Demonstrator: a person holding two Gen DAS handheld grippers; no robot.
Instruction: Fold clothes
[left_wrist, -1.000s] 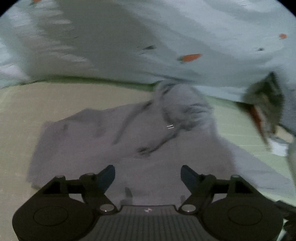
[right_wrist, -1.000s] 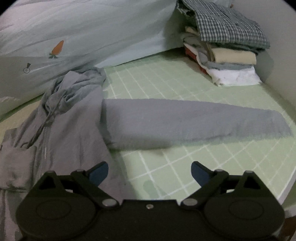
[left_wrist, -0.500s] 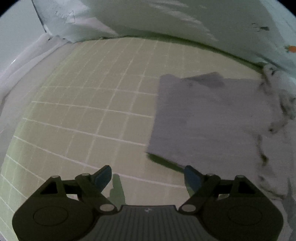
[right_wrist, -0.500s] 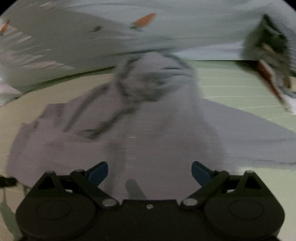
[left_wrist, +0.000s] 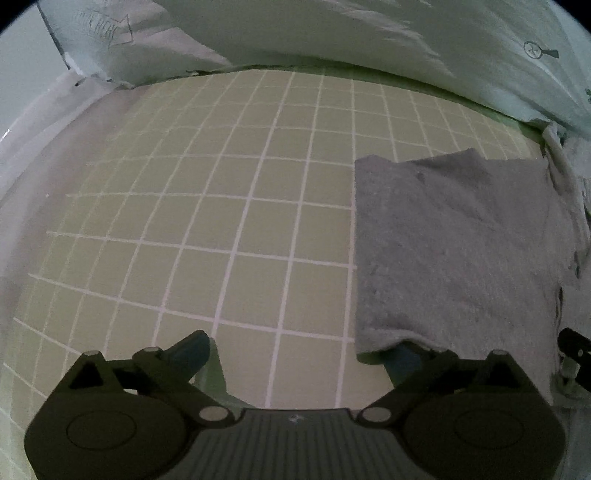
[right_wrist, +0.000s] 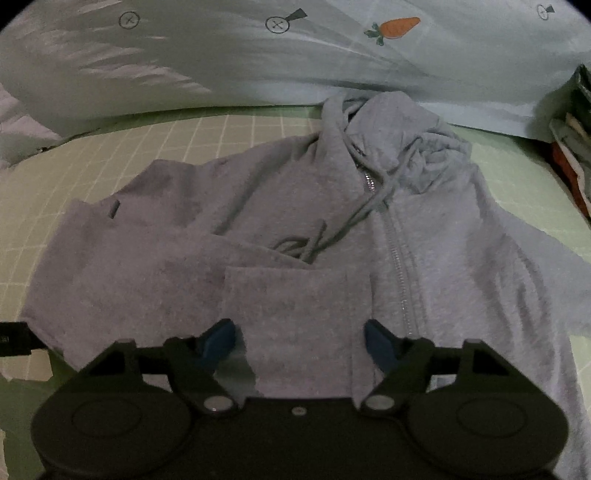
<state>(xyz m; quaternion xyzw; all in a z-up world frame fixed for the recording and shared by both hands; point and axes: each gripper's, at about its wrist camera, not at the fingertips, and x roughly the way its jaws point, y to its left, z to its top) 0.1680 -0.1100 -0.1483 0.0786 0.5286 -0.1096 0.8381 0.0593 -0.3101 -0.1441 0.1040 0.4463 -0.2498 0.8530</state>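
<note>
A grey zip hoodie (right_wrist: 314, 236) lies face up on the green checked sheet (right_wrist: 155, 147), hood toward the quilt. Its left sleeve is folded across the chest, with the cuff (right_wrist: 295, 295) lying between my right gripper's fingers. My right gripper (right_wrist: 299, 339) is open, low over the hoodie's lower front. In the left wrist view the hoodie's folded left edge (left_wrist: 454, 251) fills the right side. My left gripper (left_wrist: 295, 354) is open at the hoodie's near left corner, its right finger (left_wrist: 406, 358) tucked under the fabric edge, its left finger over bare sheet.
A pale blue quilt (right_wrist: 295, 62) with carrot prints is bunched along the far side of the bed. A stack of folded clothes (right_wrist: 576, 147) stands at the right edge. The green checked sheet (left_wrist: 221, 221) stretches left to the bed's pale edge (left_wrist: 37, 155).
My right gripper swung from the outstretched right sleeve to the hoodie's front. My left gripper swung left and down to the hoodie's left edge, its right finger now under the fabric.
</note>
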